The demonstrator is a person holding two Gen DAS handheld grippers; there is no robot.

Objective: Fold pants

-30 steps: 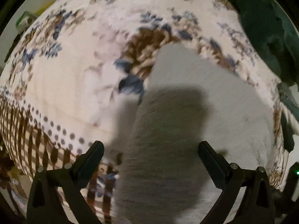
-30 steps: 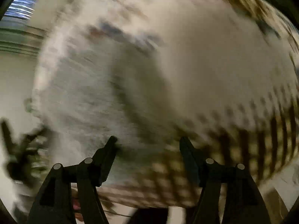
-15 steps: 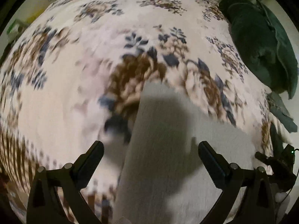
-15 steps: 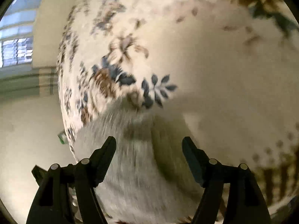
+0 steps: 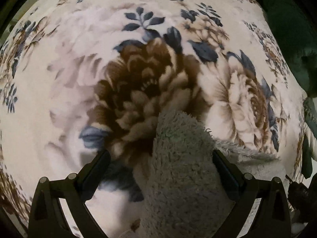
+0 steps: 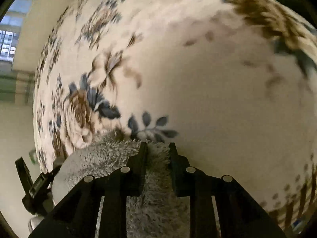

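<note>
The pants are grey and fluffy and lie on a cream floral blanket. In the left wrist view a corner of the pants (image 5: 178, 158) sits between the fingers of my left gripper (image 5: 159, 156), whose jaws stand wide open around the cloth. In the right wrist view my right gripper (image 6: 157, 148) is shut on a fold of the pants (image 6: 111, 158), with grey pile bunched between its narrow jaws. The other gripper (image 6: 33, 182) shows at the lower left edge of that view.
The blanket (image 5: 99, 49) has brown and blue flowers and covers the whole surface. A dark green cloth (image 5: 287, 35) lies at the upper right of the left wrist view. A window (image 6: 8, 45) and wall show at the left of the right wrist view.
Both grippers have moved down close to the pants edge. My right gripper has gone from wide open to shut on the cloth. My left gripper has stayed open.
</note>
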